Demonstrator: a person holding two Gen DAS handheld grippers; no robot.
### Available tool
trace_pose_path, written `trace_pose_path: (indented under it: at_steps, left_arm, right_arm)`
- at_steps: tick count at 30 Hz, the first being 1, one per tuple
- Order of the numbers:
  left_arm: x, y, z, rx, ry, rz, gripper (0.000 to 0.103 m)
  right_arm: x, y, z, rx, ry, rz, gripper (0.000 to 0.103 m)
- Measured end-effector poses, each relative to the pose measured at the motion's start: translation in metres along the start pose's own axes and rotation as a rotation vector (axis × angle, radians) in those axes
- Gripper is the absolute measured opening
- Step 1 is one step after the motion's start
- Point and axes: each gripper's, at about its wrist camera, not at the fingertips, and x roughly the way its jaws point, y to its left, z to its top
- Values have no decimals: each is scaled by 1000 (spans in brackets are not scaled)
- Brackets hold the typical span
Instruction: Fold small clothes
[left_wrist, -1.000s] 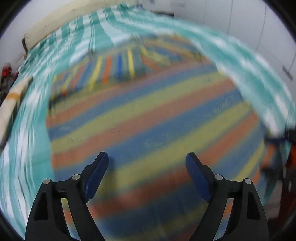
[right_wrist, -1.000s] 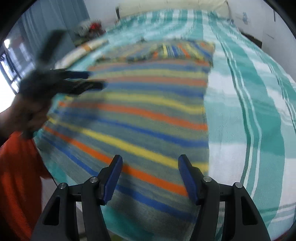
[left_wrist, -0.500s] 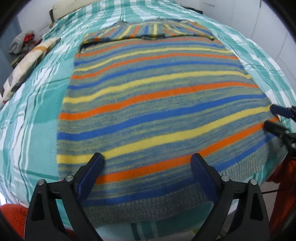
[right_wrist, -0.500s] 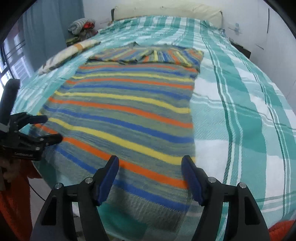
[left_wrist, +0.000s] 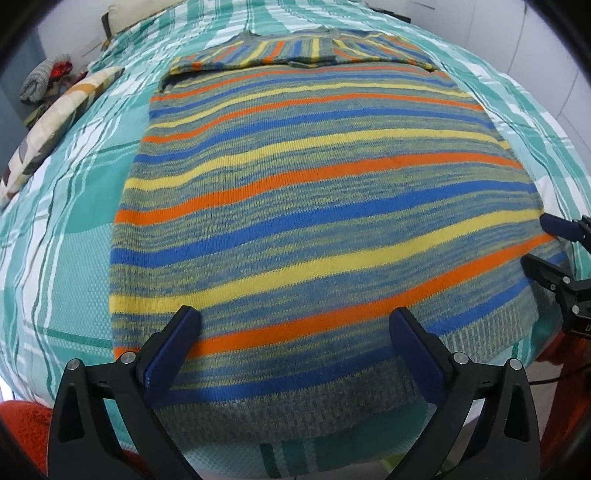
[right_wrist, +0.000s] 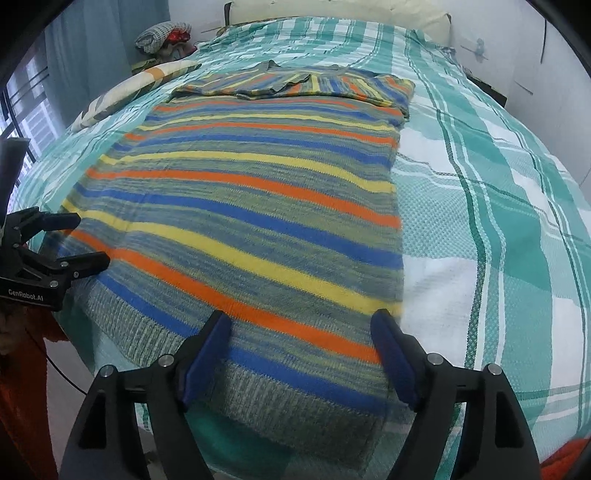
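A knitted sweater (left_wrist: 314, 206) with blue, yellow and orange stripes lies flat on the bed, its sleeves folded across the far end and its ribbed hem at the near edge. It also shows in the right wrist view (right_wrist: 258, 221). My left gripper (left_wrist: 295, 325) is open and empty, just above the hem. My right gripper (right_wrist: 301, 328) is open and empty above the hem's right corner. Each gripper shows in the other's view, the right one (left_wrist: 550, 240) at the sweater's right edge and the left one (right_wrist: 74, 240) at its left edge.
The bed has a teal and white checked cover (right_wrist: 498, 221). A patterned pillow (left_wrist: 55, 122) lies along the left side, and a heap of clothes (right_wrist: 166, 35) sits at the far left corner. A cream headboard cushion (right_wrist: 332, 11) closes the far end. Orange cloth (left_wrist: 22, 424) hangs at the near edge.
Both grippers have drawn back from over the sweater to its hem at the near edge of the bed. The views have steadied from blur. Both stay open.
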Motion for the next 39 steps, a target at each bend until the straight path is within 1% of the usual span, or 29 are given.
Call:
trace_pose_path:
  at_steps: [18, 39]
  left_arm:
    - [2, -1, -2, 15, -6, 5, 103]
    - [2, -2, -1, 16, -3, 5, 103]
  right_arm:
    - [1, 5, -2, -10, 1, -7, 85]
    - [2, 8, -2, -12, 4, -14, 87]
